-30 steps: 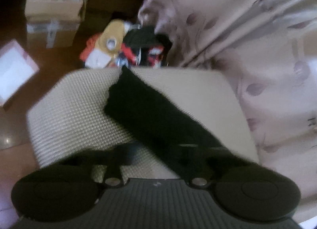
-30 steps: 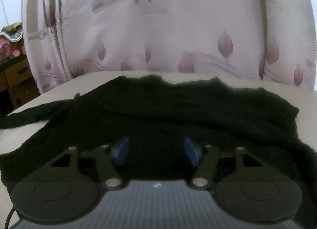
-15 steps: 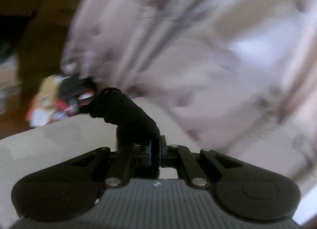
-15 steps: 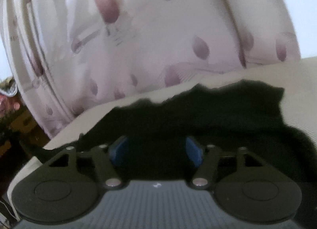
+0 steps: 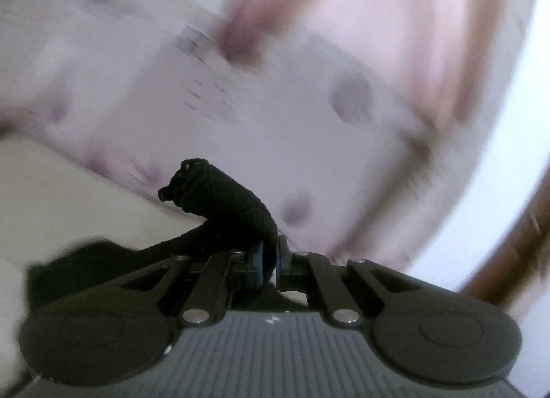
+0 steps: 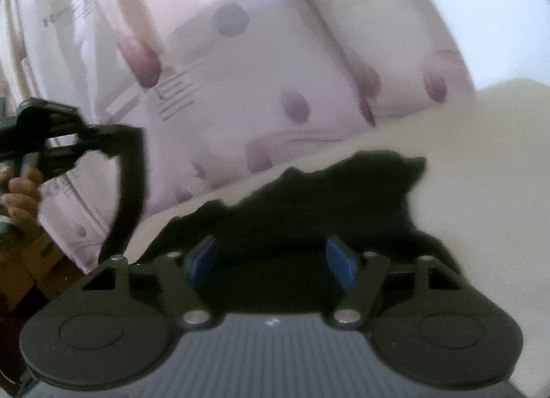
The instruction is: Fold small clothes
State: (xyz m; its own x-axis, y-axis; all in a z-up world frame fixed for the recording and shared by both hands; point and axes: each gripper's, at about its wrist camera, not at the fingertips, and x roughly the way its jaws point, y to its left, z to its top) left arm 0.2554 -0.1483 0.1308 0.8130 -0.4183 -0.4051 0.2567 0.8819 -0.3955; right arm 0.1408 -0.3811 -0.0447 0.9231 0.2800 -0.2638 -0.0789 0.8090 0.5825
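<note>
A small black knitted garment point(image 6: 326, 198) lies on a cream cushion point(image 6: 481, 143). My left gripper point(image 5: 269, 260) is shut on the garment's sleeve end point(image 5: 227, 205), which bunches up above the blue pads and is lifted off the cushion. In the right wrist view the left gripper point(image 6: 86, 136) shows at the left with the black sleeve point(image 6: 127, 191) hanging from it. My right gripper point(image 6: 271, 257) is open, its blue pads point(image 6: 340, 260) spread over the garment's body, holding nothing.
A pale curtain with purple leaf print point(image 6: 240, 71) hangs right behind the cushion. A person's hand point(image 6: 17, 191) holds the left gripper. Brown wooden furniture point(image 6: 31, 270) stands at the lower left.
My left gripper closed on the black sleeve, lifted it and swung right toward the curtain. My right gripper stayed open over the garment and tilted, and the left gripper came into its view.
</note>
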